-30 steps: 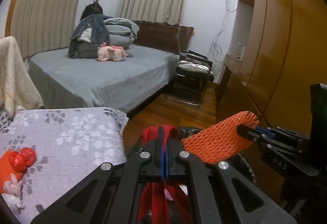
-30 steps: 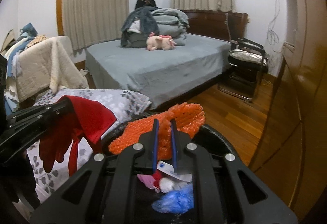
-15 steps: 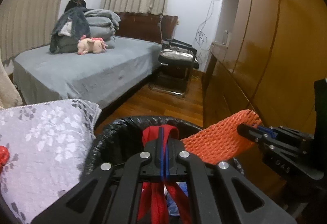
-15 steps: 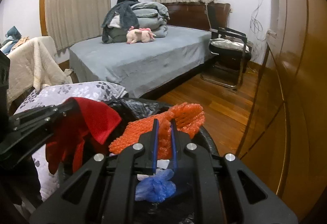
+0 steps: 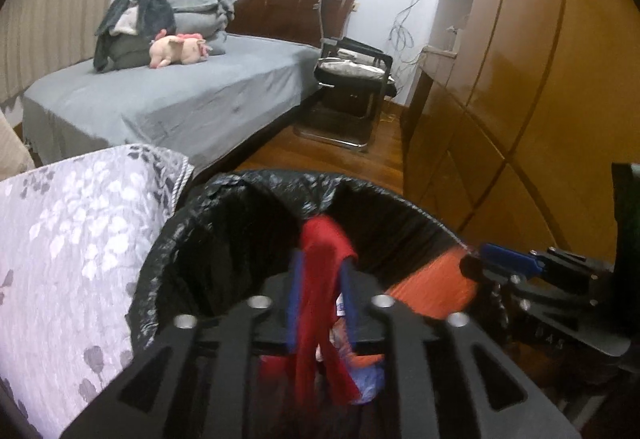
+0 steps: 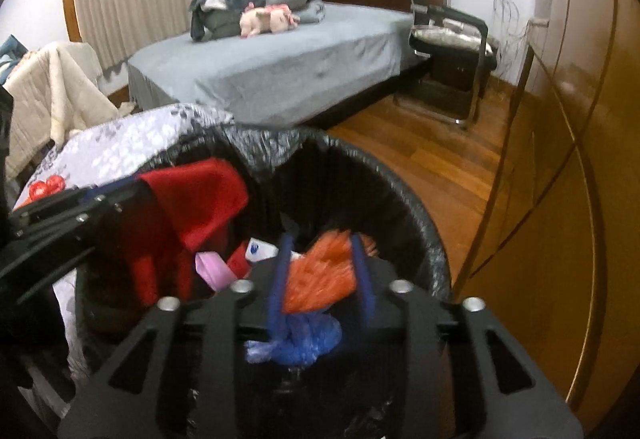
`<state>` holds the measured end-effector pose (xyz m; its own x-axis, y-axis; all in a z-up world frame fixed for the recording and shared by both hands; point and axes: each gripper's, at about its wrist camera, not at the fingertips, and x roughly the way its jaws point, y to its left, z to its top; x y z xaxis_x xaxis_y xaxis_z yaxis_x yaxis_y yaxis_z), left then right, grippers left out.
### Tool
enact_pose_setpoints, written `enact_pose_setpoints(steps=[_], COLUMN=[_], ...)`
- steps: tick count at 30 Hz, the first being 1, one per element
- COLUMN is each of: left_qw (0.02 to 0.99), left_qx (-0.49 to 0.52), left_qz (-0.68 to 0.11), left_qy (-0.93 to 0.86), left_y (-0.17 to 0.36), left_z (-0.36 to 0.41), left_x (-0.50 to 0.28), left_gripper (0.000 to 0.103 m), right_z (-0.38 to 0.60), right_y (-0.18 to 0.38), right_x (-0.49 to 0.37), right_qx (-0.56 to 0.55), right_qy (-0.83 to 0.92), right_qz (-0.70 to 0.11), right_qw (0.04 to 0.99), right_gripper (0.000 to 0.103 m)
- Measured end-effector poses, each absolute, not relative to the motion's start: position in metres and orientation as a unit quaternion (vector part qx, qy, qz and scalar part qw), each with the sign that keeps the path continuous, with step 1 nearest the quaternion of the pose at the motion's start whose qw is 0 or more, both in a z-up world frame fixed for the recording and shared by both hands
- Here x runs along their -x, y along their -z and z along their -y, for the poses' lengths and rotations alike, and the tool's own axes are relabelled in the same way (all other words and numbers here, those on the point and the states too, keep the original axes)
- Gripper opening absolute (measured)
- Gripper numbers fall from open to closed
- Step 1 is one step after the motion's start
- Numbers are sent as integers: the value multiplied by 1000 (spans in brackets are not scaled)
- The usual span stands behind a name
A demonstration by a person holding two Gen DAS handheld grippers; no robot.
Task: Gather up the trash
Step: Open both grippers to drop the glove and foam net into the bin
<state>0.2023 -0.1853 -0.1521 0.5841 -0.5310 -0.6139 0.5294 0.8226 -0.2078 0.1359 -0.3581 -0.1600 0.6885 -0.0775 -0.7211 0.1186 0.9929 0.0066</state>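
Wooden floor (image 6: pixel 420 155) beneath black-lined bin (image 6: pixel 400 199); both tools spread, red cloth (image 5: pixel 320 279) and orange netting (image 6: pixel 320 275) loose between

Both views are lit by soft indoor light, moderately bright. The wardrobe (image 5: pixel 520 51) shows a pale glare. The inside of the trash bin (image 6: pixel 360 179) is dark. Motion blur smears the near objects. The fisheye bends lines, and the corners are black.
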Motion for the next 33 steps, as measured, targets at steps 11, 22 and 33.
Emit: enact_pose_setpoints(steps=[11, 22, 33], left_qw=[900, 925, 949], left_qx=[0, 1, 19], left_qz=[-332, -302, -288], left_qy=[282, 232, 126], left_y=[145, 123, 107], left_z=[168, 113, 5], left_x=[-198, -188, -181], left_gripper=[53, 81, 90], right_z=[354, 329, 256], right_y=[153, 129, 103], right_x=[-134, -140, -168], right_qx=[-24, -31, -26], right_qy=[67, 47, -17], right_qz=[-378, -346, -315], right_qw=[923, 937, 949], right_gripper=[70, 92, 94])
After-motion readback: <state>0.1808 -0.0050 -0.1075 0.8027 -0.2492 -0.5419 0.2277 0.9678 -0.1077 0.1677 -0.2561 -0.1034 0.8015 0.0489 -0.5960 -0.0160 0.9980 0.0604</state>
